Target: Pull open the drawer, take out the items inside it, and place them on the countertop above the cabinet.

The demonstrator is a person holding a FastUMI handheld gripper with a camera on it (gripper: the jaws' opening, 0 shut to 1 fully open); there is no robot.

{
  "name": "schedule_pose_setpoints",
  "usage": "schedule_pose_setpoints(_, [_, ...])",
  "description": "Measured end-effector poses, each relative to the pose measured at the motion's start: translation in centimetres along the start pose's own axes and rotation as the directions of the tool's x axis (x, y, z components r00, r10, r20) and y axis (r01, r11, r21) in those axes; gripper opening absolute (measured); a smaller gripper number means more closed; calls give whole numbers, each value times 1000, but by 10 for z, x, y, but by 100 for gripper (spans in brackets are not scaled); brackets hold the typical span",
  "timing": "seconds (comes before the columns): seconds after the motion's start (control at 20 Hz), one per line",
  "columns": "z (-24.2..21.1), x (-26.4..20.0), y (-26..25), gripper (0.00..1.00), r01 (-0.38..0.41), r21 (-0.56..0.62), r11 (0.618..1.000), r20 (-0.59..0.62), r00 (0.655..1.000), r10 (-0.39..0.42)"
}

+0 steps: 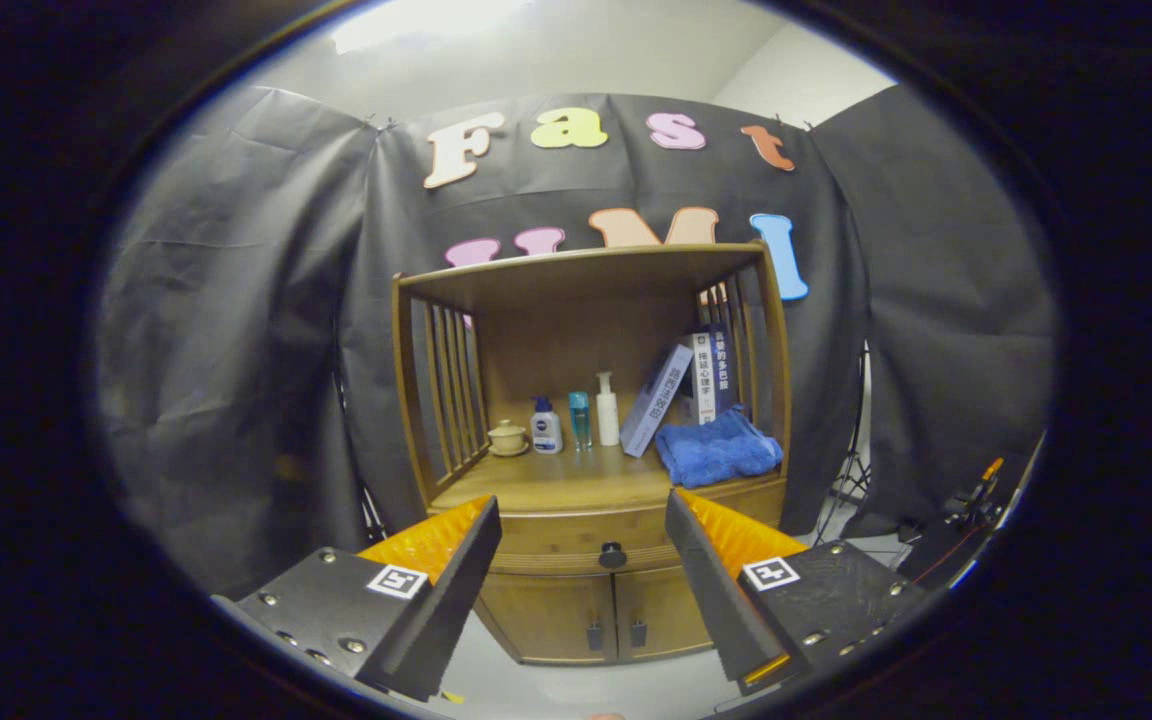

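A wooden cabinet [591, 470] stands ahead against the booth wall. Its drawer [591, 545] is closed, with a dark round knob [613, 555] at the middle of its front. The countertop [556, 480] above the drawer is a wooden shelf under a slatted hutch. My gripper [581, 525] is open, some distance back from the cabinet, and the knob shows in the gap between the fingers. Nothing is held. The drawer's contents are hidden.
On the countertop stand a small lidded cup [508, 437], three bottles [576, 422], leaning books [691, 385] and a folded blue towel [718, 450]. Two closed doors [591, 615] sit below the drawer. A tripod leg and cables [946, 520] lie to the cabinet's right.
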State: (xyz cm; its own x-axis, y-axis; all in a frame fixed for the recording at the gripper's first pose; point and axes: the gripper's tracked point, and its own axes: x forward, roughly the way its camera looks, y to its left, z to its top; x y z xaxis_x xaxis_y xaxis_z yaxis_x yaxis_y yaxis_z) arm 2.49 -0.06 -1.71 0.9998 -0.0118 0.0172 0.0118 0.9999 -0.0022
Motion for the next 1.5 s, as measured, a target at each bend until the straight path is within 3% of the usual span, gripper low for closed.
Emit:
schedule_pose_setpoints(0.2, [-49, 52, -17, 99, 24, 13, 1000, -50, 998, -24])
schedule_pose_setpoints(0.85, [-205, 202, -28, 99, -6, -67, 998, -175, 984, -5])
schedule_pose_setpoints(1.05, [-239, 228, -40, 75, -9, -63, 998, -225, 974, -5])
schedule_pose_setpoints(1.1, [-245, 233, -34, 69, -39, -33, 999, -227, 974, 30])
schedule_pose_setpoints(1.2, [-239, 227, -31, 43, -36, -19, 999, -204, 978, 32])
schedule_pose_setpoints(1.35, [-238, 232, -34, 42, -24, -127, 992, -175, 984, 1])
schedule_pose_setpoints(1.5, [-238, 229, -33, 43, -35, -107, 994, -172, 985, 16])
